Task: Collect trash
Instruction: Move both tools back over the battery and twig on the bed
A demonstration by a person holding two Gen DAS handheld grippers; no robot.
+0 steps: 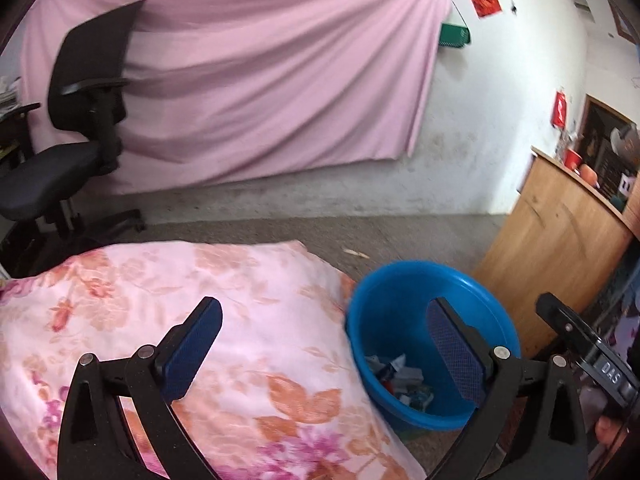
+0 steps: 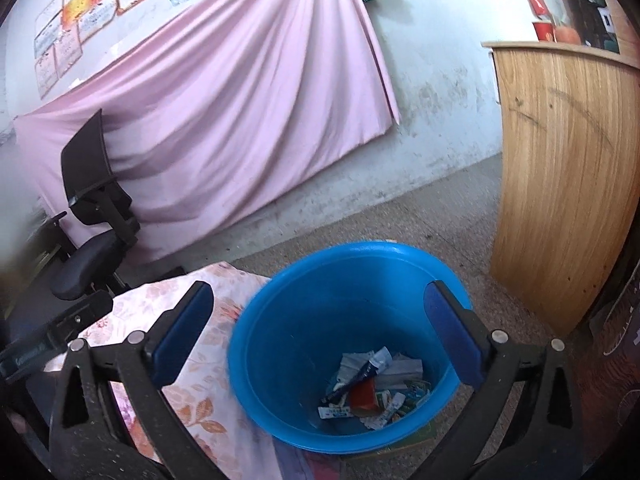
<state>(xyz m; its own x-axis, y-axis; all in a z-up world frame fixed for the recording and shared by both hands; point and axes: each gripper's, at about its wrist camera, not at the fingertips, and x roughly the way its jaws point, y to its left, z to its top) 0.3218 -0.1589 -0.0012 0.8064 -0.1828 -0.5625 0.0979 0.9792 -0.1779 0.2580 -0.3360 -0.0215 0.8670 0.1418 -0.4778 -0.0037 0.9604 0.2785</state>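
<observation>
The left gripper [image 1: 324, 344] has both blue-padded fingers [image 1: 192, 346] spread wide apart. Nothing is held between them and neither pad touches any object. Below and between the fingers lies a pink floral-print cloth [image 1: 200, 300] covering a raised surface. The round blue plastic basin [image 1: 400, 292] stands just beside the cloth's edge, and the right-hand finger of this gripper overlaps it in the left wrist view. The basin contains crumpled paper and wrapper trash [image 1: 400, 380] on its floor, to the inside of the right-hand finger.

The right gripper [image 2: 320, 344] also has its blue-padded fingers [image 2: 182, 340] spread wide, with nothing pinched and no visible contact. The blue basin [image 2: 280, 320] sits directly between the two fingers, its opening facing the camera. The trash pile [image 2: 376, 388] rests on the basin floor, nearer the right-hand finger; it includes white paper scraps, a dark tube-like item and an orange-red piece. The floral cloth [image 2: 208, 380] lies under the left-hand finger and touches the basin's near side.

Beyond the fingertips in both views stand a black office chair [image 1: 76, 132] to the left, a pink draped wall sheet [image 1: 260, 80] in the centre, and a curved wooden cabinet [image 2: 560, 180] to the right, on a grey floor [image 2: 420, 216].
</observation>
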